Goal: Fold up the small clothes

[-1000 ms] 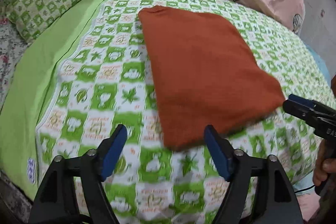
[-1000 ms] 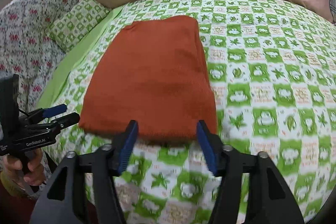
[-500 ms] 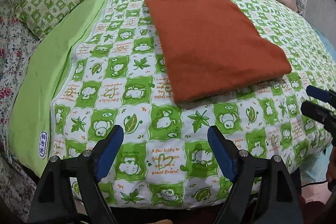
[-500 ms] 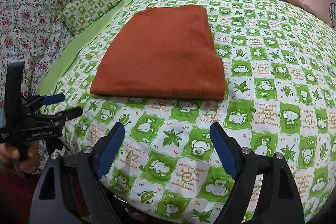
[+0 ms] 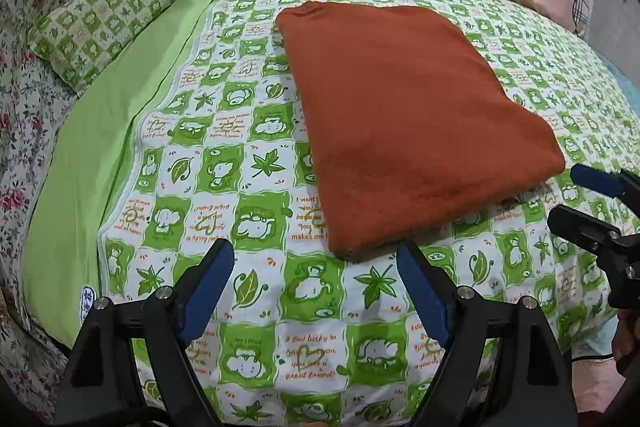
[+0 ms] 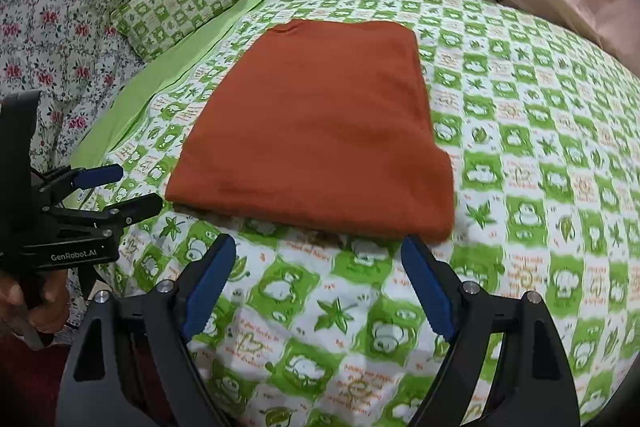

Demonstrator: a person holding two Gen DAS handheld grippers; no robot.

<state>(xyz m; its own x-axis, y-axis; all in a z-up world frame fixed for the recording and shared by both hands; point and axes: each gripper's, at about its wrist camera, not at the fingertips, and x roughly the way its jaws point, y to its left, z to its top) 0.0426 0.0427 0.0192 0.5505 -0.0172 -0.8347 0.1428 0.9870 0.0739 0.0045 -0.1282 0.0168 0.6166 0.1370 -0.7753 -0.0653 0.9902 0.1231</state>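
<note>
Right wrist view showed a rust-orange knit garment (image 6: 316, 131), folded into a soft rectangle, lying on the bed's green-checked cartoon quilt (image 6: 540, 187); both claws, the left claw (image 6: 116, 189) marked "GenRobot.AI" and the right claw (image 6: 316, 281), gaped empty

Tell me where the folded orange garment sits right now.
The orange garment lies flat mid-bed on the green checked sheet, just beyond both open claws, right of the small green pillow.

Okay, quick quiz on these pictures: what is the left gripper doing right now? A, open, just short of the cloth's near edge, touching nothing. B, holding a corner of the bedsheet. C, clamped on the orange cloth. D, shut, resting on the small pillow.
A: the left gripper is open with nothing between its pads, and the folded orange cloth lies flat just beyond them.
</note>
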